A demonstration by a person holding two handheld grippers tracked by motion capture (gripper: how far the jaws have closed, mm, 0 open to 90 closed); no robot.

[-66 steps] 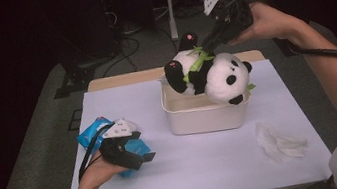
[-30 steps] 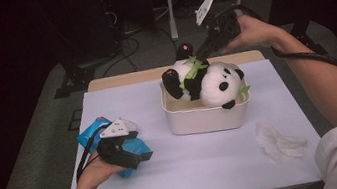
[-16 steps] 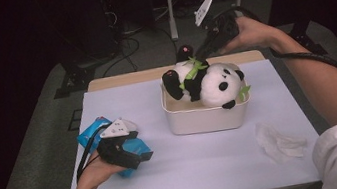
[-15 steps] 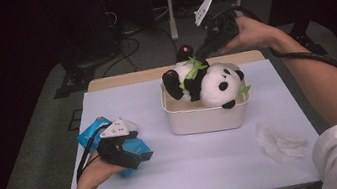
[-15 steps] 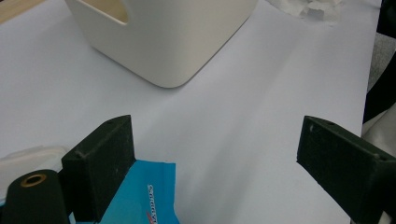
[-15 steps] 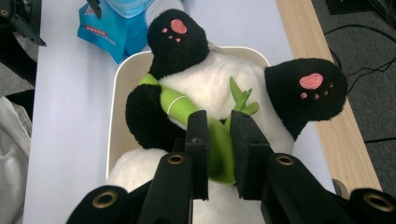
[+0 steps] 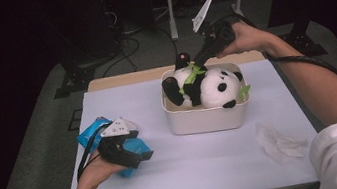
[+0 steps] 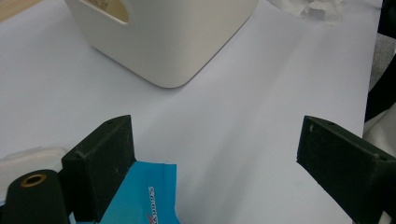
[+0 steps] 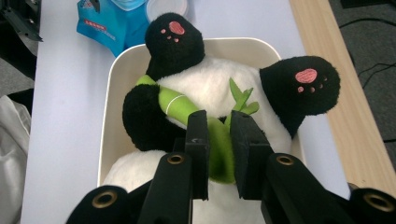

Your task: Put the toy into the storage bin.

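we see the right gripper (image 9: pixel 218 140) pinching the green bamboo (image 9: pixel 219 144) on the toy panda (image 7: pixel 205 85), which lies in the cream bin (image 7: pixel 207 116). the left gripper (image 8: pixel 215 154) rests with jaws spread beside a blue packet (image 8: pixel 140 200).

Plush panda (image 7: pixel 205 86), black and white with pink paw pads, lying on its back in the cream bin (image 7: pixel 207 116), green bamboo stalk (image 9: pixel 219 140) across its belly.

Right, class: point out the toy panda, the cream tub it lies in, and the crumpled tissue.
toy panda (image 7: pixel 212 88), high view, its white head.
cream tub (image 7: pixel 205 118), high view, its front wall.
crumpled tissue (image 7: pixel 280 142), high view, its middle.
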